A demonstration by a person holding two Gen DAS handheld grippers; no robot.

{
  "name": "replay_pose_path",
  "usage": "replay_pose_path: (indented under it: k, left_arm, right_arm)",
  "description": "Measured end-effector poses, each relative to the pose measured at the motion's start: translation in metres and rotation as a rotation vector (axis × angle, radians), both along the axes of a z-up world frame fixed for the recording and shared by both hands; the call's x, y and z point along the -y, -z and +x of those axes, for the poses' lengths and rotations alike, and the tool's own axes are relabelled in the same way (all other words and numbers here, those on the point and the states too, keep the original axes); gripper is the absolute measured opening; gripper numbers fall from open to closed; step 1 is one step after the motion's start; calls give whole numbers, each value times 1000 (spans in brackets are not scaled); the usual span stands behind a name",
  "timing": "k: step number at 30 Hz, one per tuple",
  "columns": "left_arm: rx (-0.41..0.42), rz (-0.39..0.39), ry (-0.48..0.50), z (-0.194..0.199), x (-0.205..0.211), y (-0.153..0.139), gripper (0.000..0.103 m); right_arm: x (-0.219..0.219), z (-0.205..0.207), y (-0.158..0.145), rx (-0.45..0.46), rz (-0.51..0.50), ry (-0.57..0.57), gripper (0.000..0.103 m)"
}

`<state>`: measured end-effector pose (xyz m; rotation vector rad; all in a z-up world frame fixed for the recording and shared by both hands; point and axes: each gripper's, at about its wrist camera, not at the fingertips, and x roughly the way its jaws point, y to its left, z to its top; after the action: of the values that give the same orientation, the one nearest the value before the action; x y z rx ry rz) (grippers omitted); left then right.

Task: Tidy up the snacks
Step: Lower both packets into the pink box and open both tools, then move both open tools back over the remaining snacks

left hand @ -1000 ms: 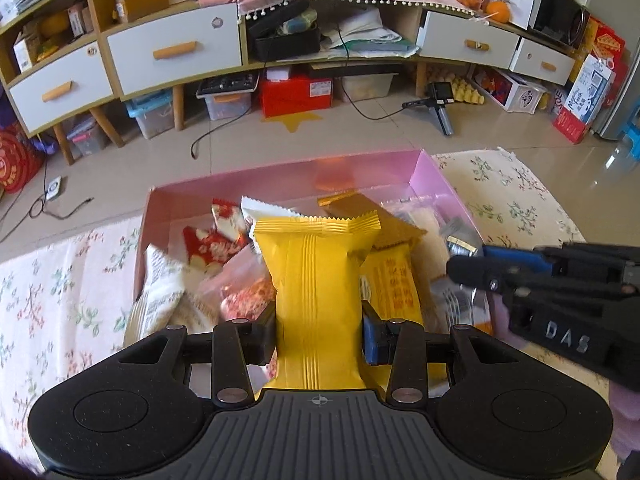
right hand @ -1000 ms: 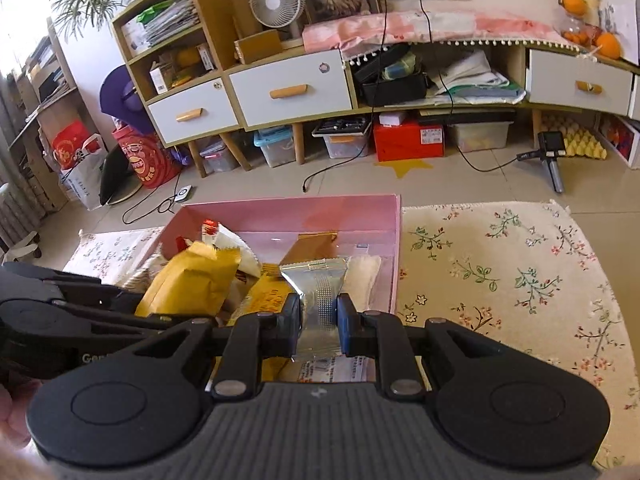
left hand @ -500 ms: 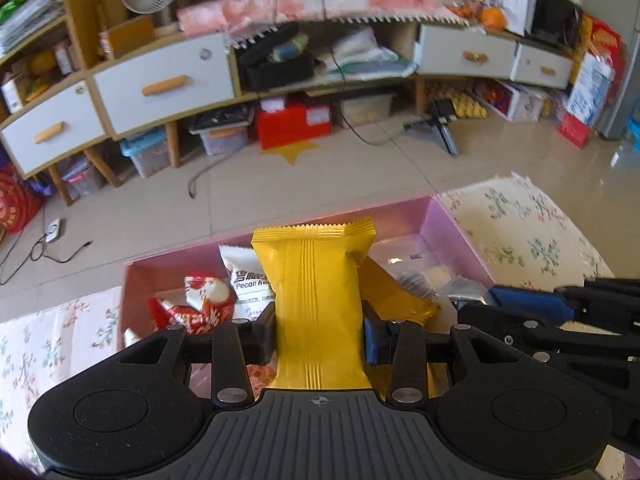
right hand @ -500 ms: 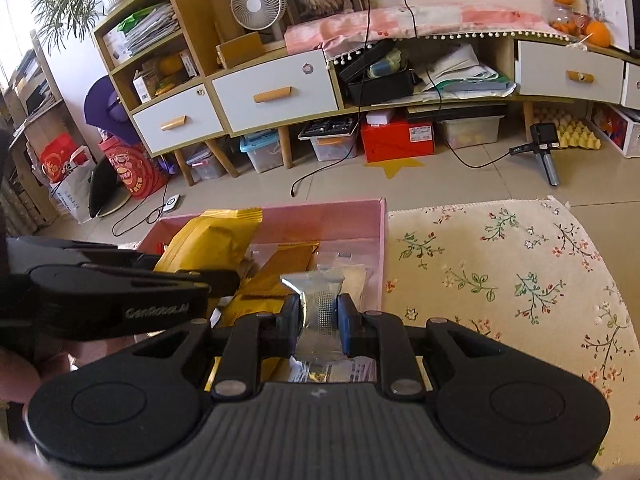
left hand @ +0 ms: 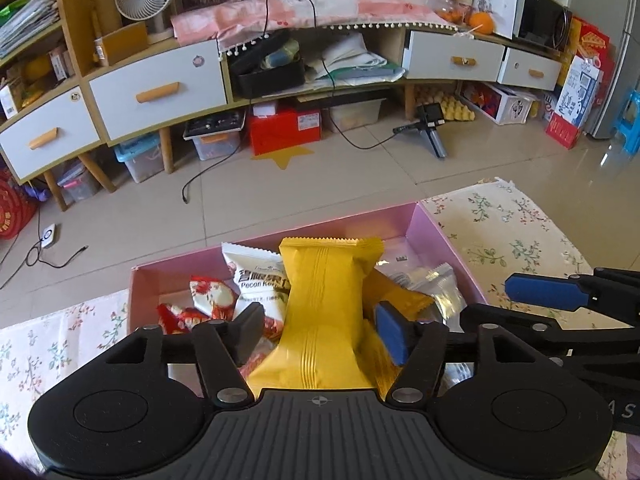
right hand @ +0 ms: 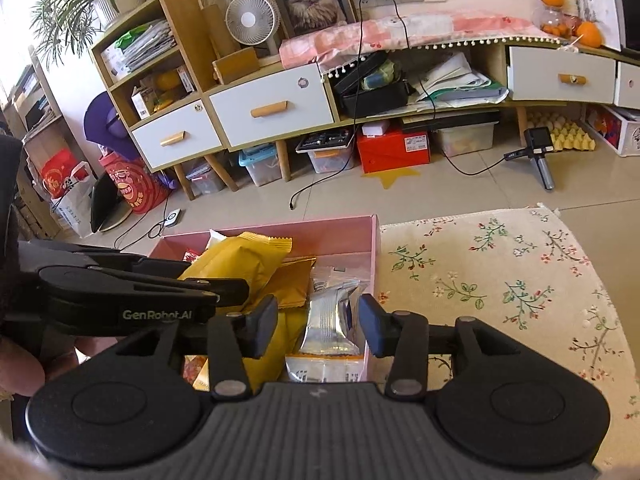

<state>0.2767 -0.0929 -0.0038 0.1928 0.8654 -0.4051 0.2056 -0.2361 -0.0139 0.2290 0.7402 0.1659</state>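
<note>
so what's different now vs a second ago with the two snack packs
Both grips have let go. The left gripper, clamped on the yellow pack a second ago, is opening its jaws; the pack stands between them, pads clear. The right gripper is opening off the silver pack, which now lies in the pink box. Both hands stayed over the box; the other snacks barely shifted.

Snack packets lie in a box on a cloth
</note>
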Motion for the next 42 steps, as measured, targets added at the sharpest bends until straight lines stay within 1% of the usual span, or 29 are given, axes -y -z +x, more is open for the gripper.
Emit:
replay_pose_path:
  k: [2, 6, 10, 12, 15, 19, 22, 24, 26, 30, 34, 38, 42]
  left_arm:
    - [6, -5, -2, -9, -3, -6, 67]
    - [36, 4, 13, -36, -10, -15, 76]
    - [29, 17, 19, -62, -21, -20, 78]
    - [25, 19, 17, -74, -27, -21, 83]
    - [25, 28, 6, -93, -36, -24, 86]
    - [31, 30, -10, -121, -47, -25, 91]
    - [43, 43, -15, -143, -53, -25, 93]
    - [55, 62, -15, -154, -55, -26, 95]
    - [56, 61, -28, -163, -59, -26, 96]
    - [50, 25, -48, -176, -73, -20, 98]
    - [43, 27, -81, -186, -86, -7, 98]
    - [37, 7, -111, -188, -102, 6, 98]
    - [61, 31, -136, -187, -115, 18, 99]
  right_arm:
    - [0, -6, -3, 1, -6, 0, 47]
    - [0, -21, -10, -4, -7, 8, 51]
    - [-3, -37, -17, -2, -26, 6, 59]
    - [-5, -45, -21, 4, -30, 9, 63]
    - [-9, -59, -24, 8, -35, 6, 69]
    - [-16, -76, -23, -2, -53, 6, 78]
    - [-23, -86, -23, -16, -85, 6, 81]
    - [-28, -95, -23, -18, -102, 7, 84]
    - [-31, -103, -22, -15, -110, 11, 89]
    - [-36, -117, -18, 4, -139, 9, 93]
    - [-36, -125, -10, 33, -170, 25, 95]
    - [-38, -135, 1, 57, -207, 26, 98]
    - [-38, -140, 9, 62, -232, 1, 99]
